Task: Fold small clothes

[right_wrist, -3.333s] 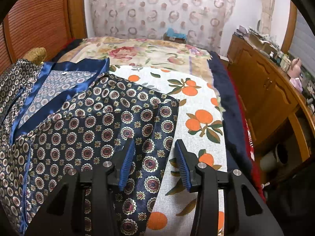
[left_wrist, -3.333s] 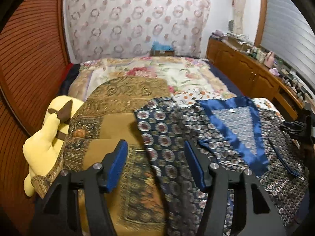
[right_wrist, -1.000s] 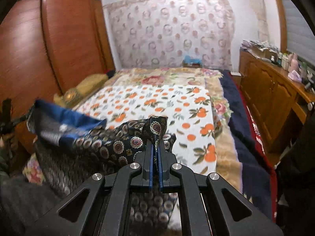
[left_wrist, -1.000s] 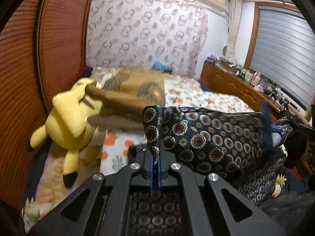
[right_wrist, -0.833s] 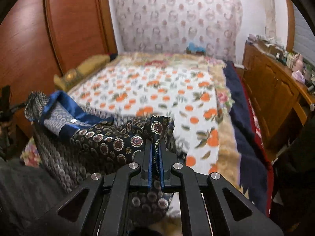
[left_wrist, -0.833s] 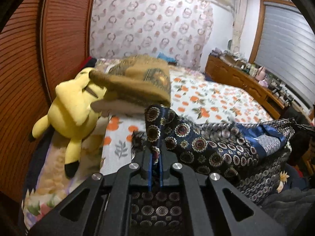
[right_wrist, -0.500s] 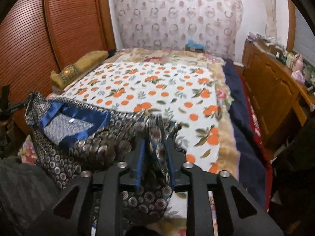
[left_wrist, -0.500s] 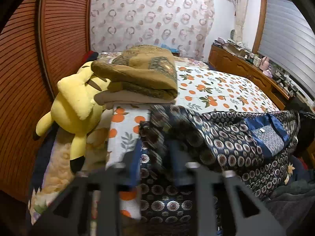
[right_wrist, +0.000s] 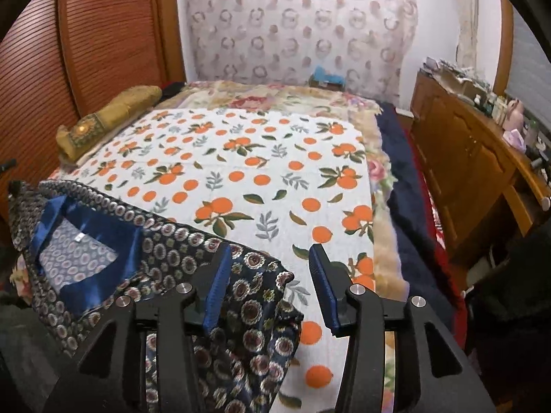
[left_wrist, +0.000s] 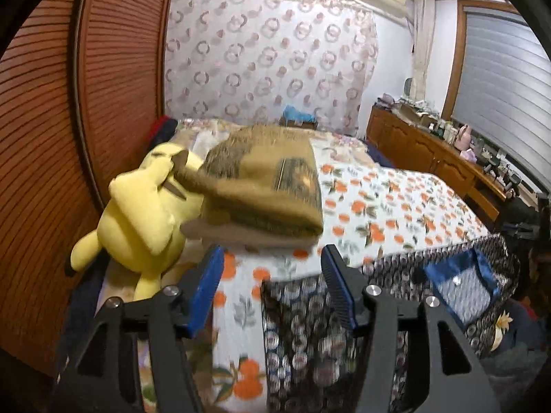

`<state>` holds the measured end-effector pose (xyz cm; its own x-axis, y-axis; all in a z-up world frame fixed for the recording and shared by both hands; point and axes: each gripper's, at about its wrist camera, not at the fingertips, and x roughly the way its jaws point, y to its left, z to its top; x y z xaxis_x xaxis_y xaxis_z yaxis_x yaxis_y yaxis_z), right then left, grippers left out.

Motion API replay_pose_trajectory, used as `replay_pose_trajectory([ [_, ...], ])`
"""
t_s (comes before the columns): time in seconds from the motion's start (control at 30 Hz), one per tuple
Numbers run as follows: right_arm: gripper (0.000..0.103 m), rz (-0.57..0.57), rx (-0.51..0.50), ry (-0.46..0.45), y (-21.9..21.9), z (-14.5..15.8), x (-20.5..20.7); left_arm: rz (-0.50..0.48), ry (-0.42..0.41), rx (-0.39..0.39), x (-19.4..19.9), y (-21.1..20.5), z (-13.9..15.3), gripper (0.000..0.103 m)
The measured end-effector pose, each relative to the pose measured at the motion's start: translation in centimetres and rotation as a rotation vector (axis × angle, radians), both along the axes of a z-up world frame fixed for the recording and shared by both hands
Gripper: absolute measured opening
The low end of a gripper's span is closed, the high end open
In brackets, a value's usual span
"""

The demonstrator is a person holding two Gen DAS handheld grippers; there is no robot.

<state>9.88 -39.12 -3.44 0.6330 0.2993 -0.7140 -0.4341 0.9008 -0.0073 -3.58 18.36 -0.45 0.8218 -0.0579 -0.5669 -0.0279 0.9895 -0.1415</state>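
Navy patterned shirt (right_wrist: 165, 258) with blue collar — spread at near edge of bed (right_wrist: 261, 158), on orange-print sheet. Left gripper (left_wrist: 272, 275) and right gripper (right_wrist: 267, 278) — jaws wide, holding nothing, above shirt's corners.

Light: soft and even room light, a bit dim, with no strong shadows on the bed cover (right_wrist: 261, 158).
Glare: none to see.
Blur: the left wrist view is smeared; the yellow plush toy (left_wrist: 144, 213) and the patterned shirt (left_wrist: 378, 296) beside it look fuzzy.
Sharpness: the right wrist view is much clearer.
Edges: both views bend like a fishbowl, with black corners.
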Motion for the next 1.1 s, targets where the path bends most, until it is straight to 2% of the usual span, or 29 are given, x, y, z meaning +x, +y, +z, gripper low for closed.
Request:
replay_pose_trajectory([
  [0.1, 0.048, 0.003, 0.003, 0.017, 0.1, -0.9, 0.6, -0.015, 0.032, 0.035, 2.1, -0.1, -0.5, 0.058],
  [0.23, 0.052, 0.004, 0.006, 0.037, 0.2, -1.8, 1.0, -0.045, 0.139, 0.044, 4.8, -0.3, -3.4, 0.058],
  [0.4, 0.053, 0.006, 0.003, 0.064, 0.2, -3.0, 1.4, -0.081, 0.237, 0.031, 5.5, -1.0, -6.7, 0.058],
  [0.53, 0.054, 0.003, 0.001, 0.081, 0.2, -3.6, 1.6, -0.059, 0.301, 0.018, 5.5, -0.9, -8.6, 0.058],
  [0.7, 0.057, 0.000, -0.004, 0.098, 0.2, -4.2, 2.0, -0.060, 0.312, -0.004, 5.1, -0.7, -9.5, 0.058],
  [1.03, 0.059, -0.003, -0.008, 0.126, 0.2, -5.2, 2.2, -0.068, 0.301, 0.020, 5.5, -1.2, -9.6, 0.058],
  [1.1, 0.059, 0.003, -0.006, 0.129, 0.3, -5.1, 2.1, -0.071, 0.310, 0.033, 5.8, -1.4, -9.6, 0.055],
])
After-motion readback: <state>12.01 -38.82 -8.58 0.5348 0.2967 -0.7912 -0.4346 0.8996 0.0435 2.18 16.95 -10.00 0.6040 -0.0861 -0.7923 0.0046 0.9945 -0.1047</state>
